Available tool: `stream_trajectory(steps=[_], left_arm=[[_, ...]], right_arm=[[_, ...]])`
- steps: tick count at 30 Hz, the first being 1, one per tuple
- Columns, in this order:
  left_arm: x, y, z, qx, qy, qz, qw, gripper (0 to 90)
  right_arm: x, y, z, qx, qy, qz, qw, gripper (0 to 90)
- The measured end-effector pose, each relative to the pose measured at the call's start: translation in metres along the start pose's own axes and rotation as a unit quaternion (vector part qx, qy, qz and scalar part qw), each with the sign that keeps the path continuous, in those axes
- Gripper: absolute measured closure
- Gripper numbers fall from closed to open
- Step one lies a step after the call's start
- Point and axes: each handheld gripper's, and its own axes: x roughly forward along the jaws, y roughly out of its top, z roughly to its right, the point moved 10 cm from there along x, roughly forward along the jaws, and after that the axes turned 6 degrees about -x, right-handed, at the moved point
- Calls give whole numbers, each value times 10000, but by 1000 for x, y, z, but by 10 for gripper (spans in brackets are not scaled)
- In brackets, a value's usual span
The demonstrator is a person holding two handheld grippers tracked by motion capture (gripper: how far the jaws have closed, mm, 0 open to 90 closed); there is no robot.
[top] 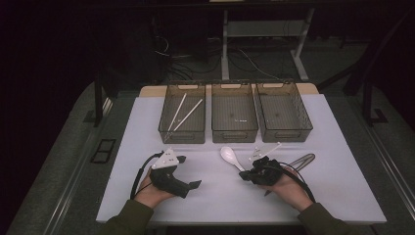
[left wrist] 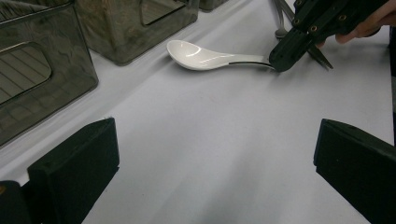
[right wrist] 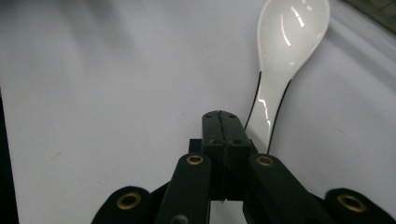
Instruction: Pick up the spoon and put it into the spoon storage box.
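The bench (top: 147, 196) is carrying three bins (top: 234, 111) along its far edge; the left gripper (top: 192, 171) is being held released near the front edge, the right gripper (top: 243, 175) clenched, empty, beside the white spoon's (top: 229, 156) handle

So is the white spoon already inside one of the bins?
No, the white ceramic spoon lies on the white table in front of the middle bin, outside it.
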Motion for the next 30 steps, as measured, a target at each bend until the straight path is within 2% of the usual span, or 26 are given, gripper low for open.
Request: stream_trajectory(steps=[4,13,30], left_arm=[[0,0,0,3,-3,1,10000,0],[0,0,1,-10,-9,0,10000,0],[0,0,1,-6,-18,0,10000,0]], right_arm=[[2,-3,2,-6,-92,-106,9999,898],[-1,-5,8,60,-174,-153,9997,899],[-8,-10,29,161,-606,-241,9977,899]])
